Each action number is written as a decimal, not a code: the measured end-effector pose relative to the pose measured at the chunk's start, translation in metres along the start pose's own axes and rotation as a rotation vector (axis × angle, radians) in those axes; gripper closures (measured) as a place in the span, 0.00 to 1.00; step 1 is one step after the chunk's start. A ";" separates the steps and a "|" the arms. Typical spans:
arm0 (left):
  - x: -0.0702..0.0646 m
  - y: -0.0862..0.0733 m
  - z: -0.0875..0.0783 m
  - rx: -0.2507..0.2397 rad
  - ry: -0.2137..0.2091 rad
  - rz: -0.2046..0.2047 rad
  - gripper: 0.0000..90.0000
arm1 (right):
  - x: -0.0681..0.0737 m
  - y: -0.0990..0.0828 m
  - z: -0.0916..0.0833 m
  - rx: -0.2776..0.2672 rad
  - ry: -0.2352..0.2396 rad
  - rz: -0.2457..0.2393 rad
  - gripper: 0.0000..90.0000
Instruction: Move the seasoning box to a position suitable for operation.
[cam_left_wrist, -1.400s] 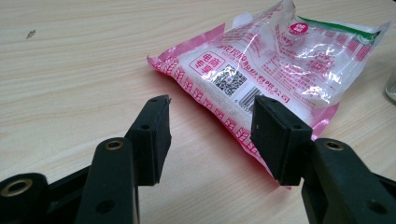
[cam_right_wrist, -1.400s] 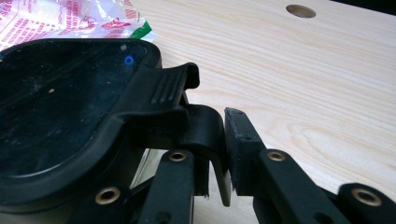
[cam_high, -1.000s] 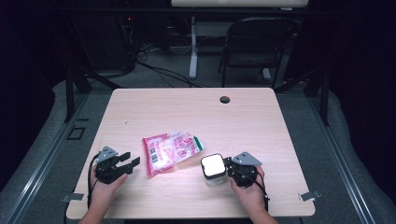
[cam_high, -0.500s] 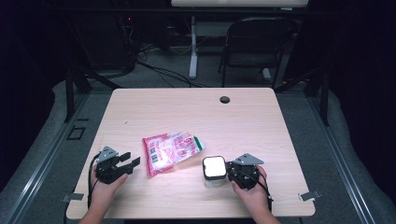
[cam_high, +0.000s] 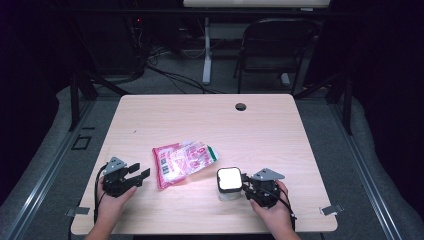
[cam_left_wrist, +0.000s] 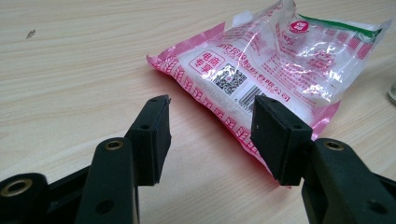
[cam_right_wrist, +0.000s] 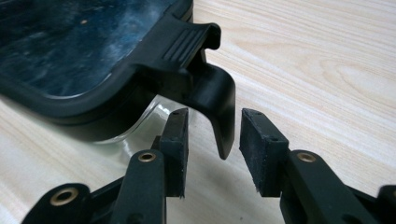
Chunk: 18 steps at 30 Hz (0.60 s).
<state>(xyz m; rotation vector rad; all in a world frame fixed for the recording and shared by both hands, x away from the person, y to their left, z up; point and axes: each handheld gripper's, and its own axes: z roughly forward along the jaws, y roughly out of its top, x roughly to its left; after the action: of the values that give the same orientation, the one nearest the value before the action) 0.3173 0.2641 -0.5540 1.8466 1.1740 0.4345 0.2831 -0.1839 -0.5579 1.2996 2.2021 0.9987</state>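
A: What is sitting on the table (cam_high: 280, 125)?

B: One pink packet (cam_high: 182, 161) at centre and one lidded container (cam_high: 229, 183) lower right.

A: Your jaws?

B: My right gripper (cam_right_wrist: 214, 135) has just been opening, straddling the lid's clip (cam_right_wrist: 212, 95) without pressing it. My left gripper (cam_left_wrist: 210, 135) is gaping, holding nothing.

Table (cam_high: 280, 130) brightly lit from above, surroundings dark; glare on container lid (cam_high: 229, 178); gripper views sharp
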 end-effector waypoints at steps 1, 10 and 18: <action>0.000 0.000 0.000 0.000 0.001 -0.001 0.52 | 0.000 0.000 -0.001 0.001 0.007 -0.001 0.69; -0.004 0.002 -0.004 -0.005 -0.019 -0.003 0.53 | 0.000 -0.001 -0.019 -0.009 0.033 0.014 0.69; -0.030 0.010 -0.007 -0.014 -0.089 -0.002 0.52 | -0.011 0.004 -0.037 0.022 0.082 0.090 0.68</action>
<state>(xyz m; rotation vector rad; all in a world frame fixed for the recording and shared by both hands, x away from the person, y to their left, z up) 0.3033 0.2404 -0.5370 1.8335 1.1106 0.3550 0.2669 -0.2067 -0.5306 1.4021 2.2380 1.0816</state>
